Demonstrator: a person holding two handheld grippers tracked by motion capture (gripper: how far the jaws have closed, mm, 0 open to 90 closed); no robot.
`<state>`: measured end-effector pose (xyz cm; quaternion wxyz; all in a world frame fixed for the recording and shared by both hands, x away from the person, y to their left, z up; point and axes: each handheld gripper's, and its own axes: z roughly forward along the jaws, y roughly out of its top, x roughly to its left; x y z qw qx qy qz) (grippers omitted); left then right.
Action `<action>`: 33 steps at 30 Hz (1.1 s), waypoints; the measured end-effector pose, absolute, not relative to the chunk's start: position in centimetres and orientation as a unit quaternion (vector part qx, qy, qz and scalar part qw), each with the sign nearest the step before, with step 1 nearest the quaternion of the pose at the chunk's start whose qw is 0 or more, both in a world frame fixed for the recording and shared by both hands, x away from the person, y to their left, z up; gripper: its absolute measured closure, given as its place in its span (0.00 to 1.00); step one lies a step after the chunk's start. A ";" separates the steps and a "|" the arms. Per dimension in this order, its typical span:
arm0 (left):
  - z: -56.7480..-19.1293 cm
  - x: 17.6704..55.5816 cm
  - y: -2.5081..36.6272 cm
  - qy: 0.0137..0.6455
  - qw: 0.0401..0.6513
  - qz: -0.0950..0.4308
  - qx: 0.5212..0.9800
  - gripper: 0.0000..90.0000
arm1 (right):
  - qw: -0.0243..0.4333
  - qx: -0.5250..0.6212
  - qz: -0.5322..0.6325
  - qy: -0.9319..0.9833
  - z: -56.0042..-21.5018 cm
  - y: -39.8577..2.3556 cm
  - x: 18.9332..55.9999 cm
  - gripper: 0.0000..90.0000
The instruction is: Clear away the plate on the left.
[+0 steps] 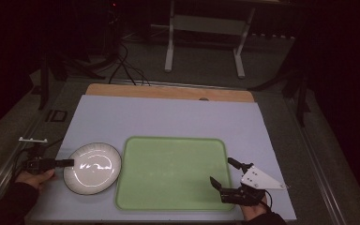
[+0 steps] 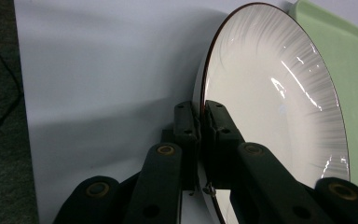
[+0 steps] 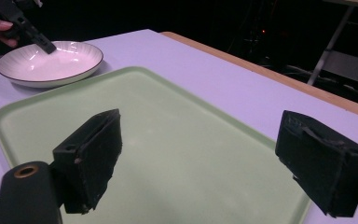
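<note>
White plate (image 1: 93, 168) on the bench just left of the green tray (image 1: 173, 173), left tool (image 1: 68, 163) clenched on the plate's left rim, right tool (image 1: 221, 174) released, jaws wide above the tray's right edge, well apart from the plate

Right gripper (image 3: 200, 163) gapes over green tray (image 3: 168, 121); far gripper (image 3: 44, 44) pinches plate (image 3: 51, 63)

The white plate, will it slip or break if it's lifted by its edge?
The plate looks glossy, so it may slip in the left tongs pinching its rim. It seems stiff ceramic, probably breakable if dropped. Held at one edge, it will likely sag.
</note>
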<state>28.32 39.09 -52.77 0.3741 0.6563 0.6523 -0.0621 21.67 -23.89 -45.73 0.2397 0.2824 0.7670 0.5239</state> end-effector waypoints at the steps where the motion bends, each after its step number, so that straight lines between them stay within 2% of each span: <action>1: -52.7 28.3 39.1 0.651 0.375 -0.061 0.657 0.94 | 0.239 0.283 0.525 0.767 -45.7 -23.9 21.7 0.16; 15: -51.4 28.2 39.3 0.657 0.399 -0.069 0.636 0.93 | 0.242 0.289 0.530 0.760 -45.7 -24.1 21.7 0.16; 29: -50.0 27.3 40.7 0.659 0.433 -0.055 0.613 0.92 | 0.241 0.290 0.532 0.759 -45.7 -24.2 21.8 0.16; 33: -49.1 27.3 40.5 0.655 0.431 -0.047 0.619 0.92 | 0.241 0.289 0.532 0.758 -45.7 -24.2 21.7 0.16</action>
